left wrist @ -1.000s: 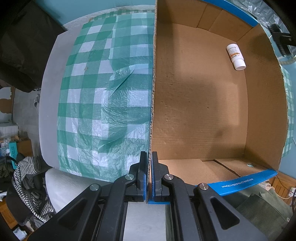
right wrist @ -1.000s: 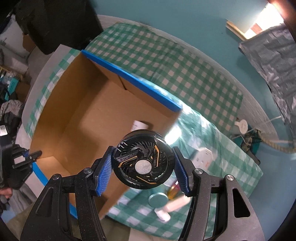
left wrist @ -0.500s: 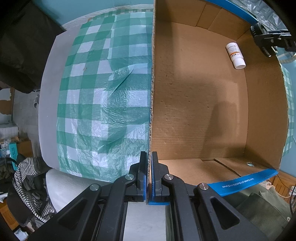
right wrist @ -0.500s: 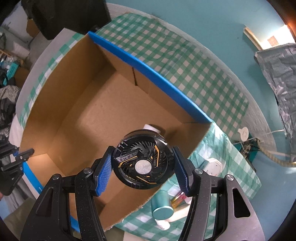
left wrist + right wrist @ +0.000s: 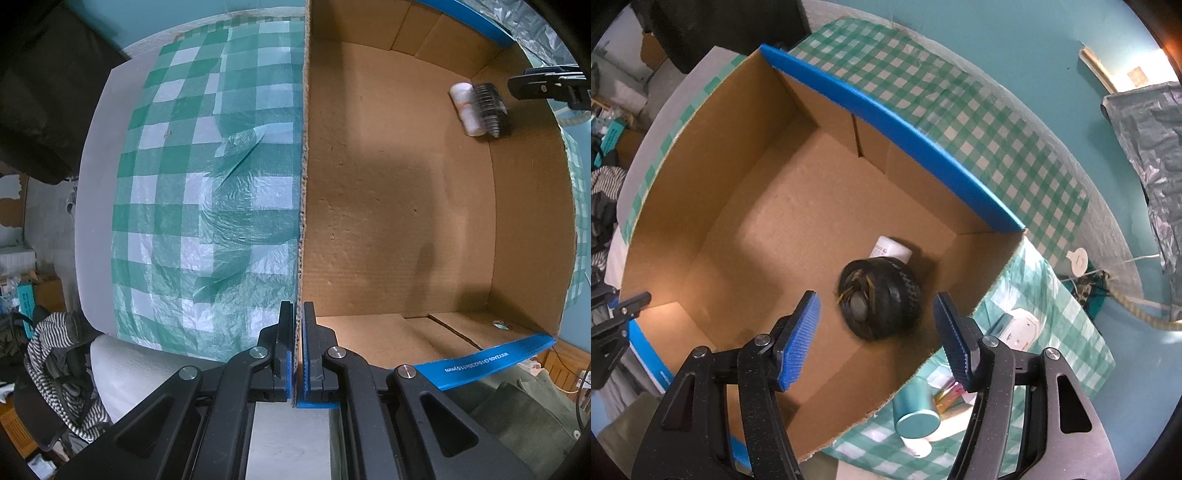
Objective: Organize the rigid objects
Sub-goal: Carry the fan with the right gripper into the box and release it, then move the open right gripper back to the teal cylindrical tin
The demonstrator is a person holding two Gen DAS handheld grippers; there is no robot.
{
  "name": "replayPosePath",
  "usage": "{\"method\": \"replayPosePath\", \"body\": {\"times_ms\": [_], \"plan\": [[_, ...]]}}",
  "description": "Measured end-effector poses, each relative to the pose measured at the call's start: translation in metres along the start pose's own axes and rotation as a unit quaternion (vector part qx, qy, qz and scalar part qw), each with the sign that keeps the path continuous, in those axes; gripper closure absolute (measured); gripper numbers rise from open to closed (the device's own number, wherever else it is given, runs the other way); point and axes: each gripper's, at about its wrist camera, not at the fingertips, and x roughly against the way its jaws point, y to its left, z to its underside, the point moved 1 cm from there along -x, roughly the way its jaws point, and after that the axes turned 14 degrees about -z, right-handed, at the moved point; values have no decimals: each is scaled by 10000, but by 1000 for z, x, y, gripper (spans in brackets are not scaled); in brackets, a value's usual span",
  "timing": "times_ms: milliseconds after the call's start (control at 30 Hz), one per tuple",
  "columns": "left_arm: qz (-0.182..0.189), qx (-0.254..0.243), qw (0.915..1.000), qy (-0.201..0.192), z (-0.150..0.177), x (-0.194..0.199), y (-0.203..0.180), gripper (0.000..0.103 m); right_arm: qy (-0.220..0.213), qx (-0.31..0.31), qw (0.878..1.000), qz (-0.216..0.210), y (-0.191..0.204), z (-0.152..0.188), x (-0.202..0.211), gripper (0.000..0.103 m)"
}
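While sitting on the green-checked tablecloth [image 5: 207, 192], big open cardboard box [image 5: 798, 206] pinched at its wall by left gripper [image 5: 298, 347]; right gripper [image 5: 877, 332] spread wide above, empty; blurry round black fan [image 5: 879, 299] inside, against small white pill bottle [image 5: 890, 251].

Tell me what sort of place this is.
Probably a lived-in room at home, not a lab: a green checked tablecloth covers the table under the cardboard box, striped clothing lies heaped beside it, and household bits such as a teal can wait nearby.

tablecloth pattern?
Green-and-white checks on the tablecloth; clearest in the left wrist view.
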Motion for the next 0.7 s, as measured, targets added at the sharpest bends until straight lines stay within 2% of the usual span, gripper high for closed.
{"method": "replayPosePath", "body": {"times_ms": [433, 700], "plan": [[-8, -14, 10000, -4, -1, 1, -1, 99, -236, 42, 9997, -1, 6, 5, 34, 40], [-12, -27, 10000, -5, 0, 2, -1, 99, -333, 21, 9994, 1, 4, 25, 58, 40]]}}
